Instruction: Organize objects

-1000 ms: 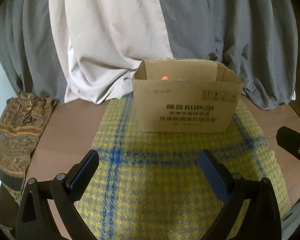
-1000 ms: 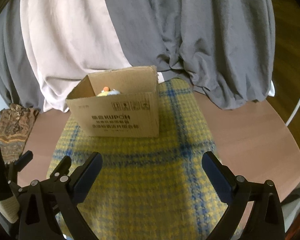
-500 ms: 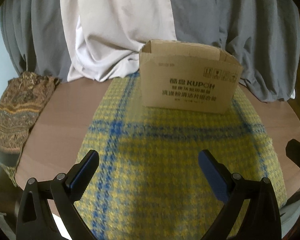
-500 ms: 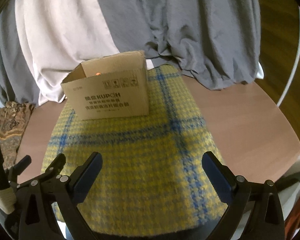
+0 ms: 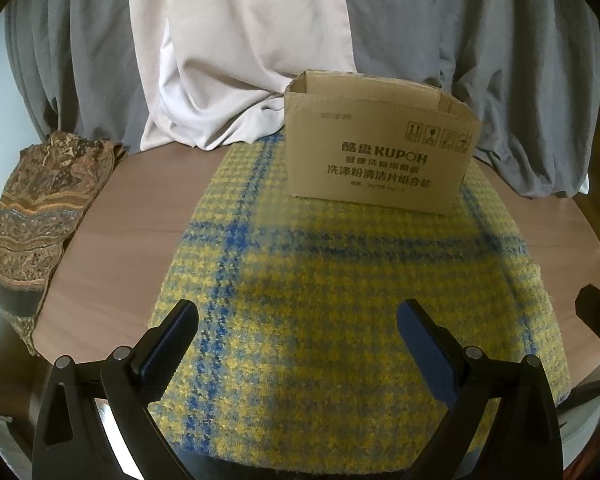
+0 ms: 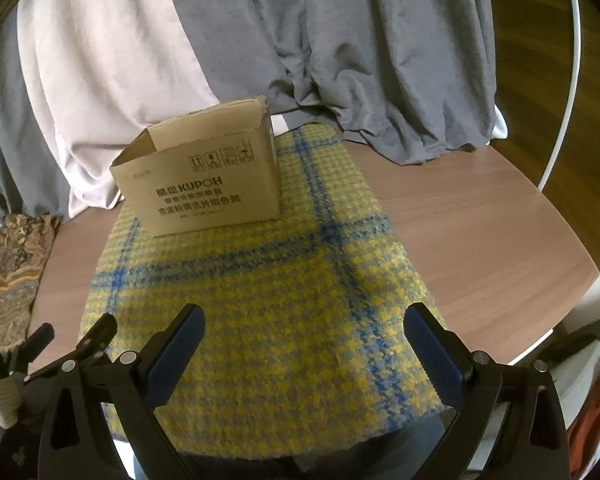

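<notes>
Box: the brown open-top cardboard box (image 5: 378,156) stands upright at the far end of the yellow-and-blue checked woollen cloth (image 5: 340,300).
Left gripper (image 5: 300,344): jaws spread wide, holding nothing, above the cloth's near end.
Right gripper (image 6: 306,346): the same, spread and without load.
Table: round brown wooden table (image 6: 480,220) under the cloth.

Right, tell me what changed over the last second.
Both grippers drew back from the cardboard box and lower, so its inside no longer shows. The left gripper and right gripper stayed open and empty. The box stayed on the plaid cloth, the patterned fabric at the table's edge.
</notes>
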